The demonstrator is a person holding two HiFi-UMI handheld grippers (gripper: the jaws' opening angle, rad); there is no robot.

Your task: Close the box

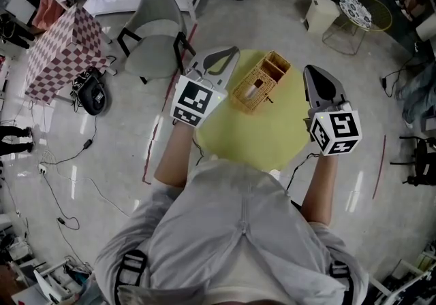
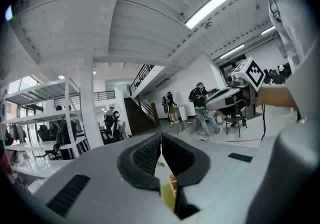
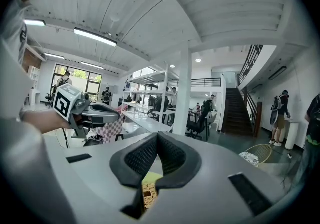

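Left gripper (image 1: 230, 53), right gripper (image 1: 310, 72): jaws pressed together, empty. Wicker box (image 1: 259, 83) between them on yellow table (image 1: 272, 135), lid apparently open.

A person holds the left gripper (image 1: 230, 54) and the right gripper (image 1: 311, 71) either side of an open wicker box (image 1: 260, 82) on a round yellow table (image 1: 272, 141), a grey chair (image 1: 154, 39) beyond.

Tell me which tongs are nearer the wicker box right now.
Left. The left tongs hang close beside the wicker box, on its left; the right tongs stand farther off to its right.
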